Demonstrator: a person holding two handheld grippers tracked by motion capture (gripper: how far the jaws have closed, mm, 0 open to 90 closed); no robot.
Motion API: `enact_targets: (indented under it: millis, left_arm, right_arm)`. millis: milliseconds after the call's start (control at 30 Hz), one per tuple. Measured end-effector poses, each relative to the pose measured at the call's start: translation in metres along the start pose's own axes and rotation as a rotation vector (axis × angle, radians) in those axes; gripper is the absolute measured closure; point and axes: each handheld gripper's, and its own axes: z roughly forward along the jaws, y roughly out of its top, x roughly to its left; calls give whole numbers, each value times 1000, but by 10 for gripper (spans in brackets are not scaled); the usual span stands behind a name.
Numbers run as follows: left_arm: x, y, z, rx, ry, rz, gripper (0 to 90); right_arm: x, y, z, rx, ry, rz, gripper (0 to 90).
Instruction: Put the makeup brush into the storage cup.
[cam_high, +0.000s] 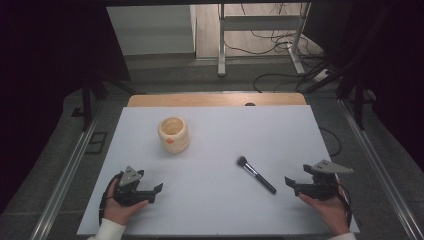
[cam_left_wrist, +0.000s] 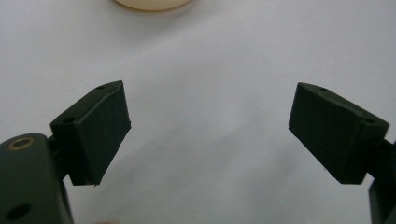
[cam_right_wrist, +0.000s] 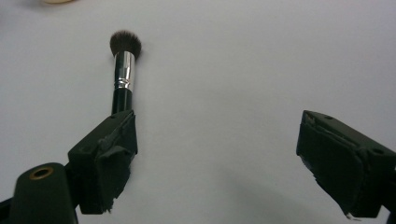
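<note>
Both sets of jaws stand wide apart with nothing between them; the right gripper (cam_high: 296, 184) rests low on the table (cam_high: 280, 135), the makeup brush (cam_high: 256, 174) just ahead-left; the left gripper (cam_high: 152, 192) faces the cream cup (cam_high: 173, 134), well ahead

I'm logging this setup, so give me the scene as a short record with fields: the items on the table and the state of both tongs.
surface: white table
brush: makeup brush lying flat, bristles toward the far left
cup: cream cup, upright, far left
left tongs: open, nothing between the jaws
right tongs: open, beside the brush handle, not touching it
</note>
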Motion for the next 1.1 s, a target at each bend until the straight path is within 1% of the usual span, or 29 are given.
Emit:
enact_targets:
  millis: [100,133,233,300,400,500,567,600,700,767,833,900,967,1100]
  left_arm:
    - [0,1,-1,-4,0,-4,129]
    - [-1,2,-1,-7,-1,-11,127]
    - [-1,4,0,-12,-7,-13,121]
    - [-2,5,1,-14,-21,2,105]
    - [-2,5,1,-4,-27,9,96]
    - [-2,2,-1,7,-30,-2,93]
    - [-2,2,-2,8,-30,-1,95]
    - [-2,1,-2,14,-30,3,95]
    - [-2,1,-1,18,-32,2,96]
    - [-2,1,0,20,-30,0,96]
    - [-2,1,0,20,-31,-1,97]
    - [-2,1,0,23,-33,-2,98]
    - [-2,0,-1,22,-33,-2,101]
    - [-2,0,-1,24,-35,-2,104]
  right_arm:
    - [0,-1,1,9,-4,-5,129]
    - [0,-1,1,10,-3,-2,130]
    - [0,-3,-2,11,-4,1,134]
    - [0,-4,-5,13,-21,17,134]
    - [1,-2,-6,13,-30,19,139]
    - [6,0,-4,19,-25,10,144]
    - [7,0,-2,28,-28,3,144]
    - [8,1,0,41,-38,-11,148]
    - [8,1,2,44,-34,-13,155]
    - [7,0,2,56,-24,-6,150]
    - [7,0,3,67,-31,-6,145]
    - [8,2,3,82,-32,3,150]
    - [9,5,3,84,-24,11,148]
    - [13,11,3,89,-14,0,150]
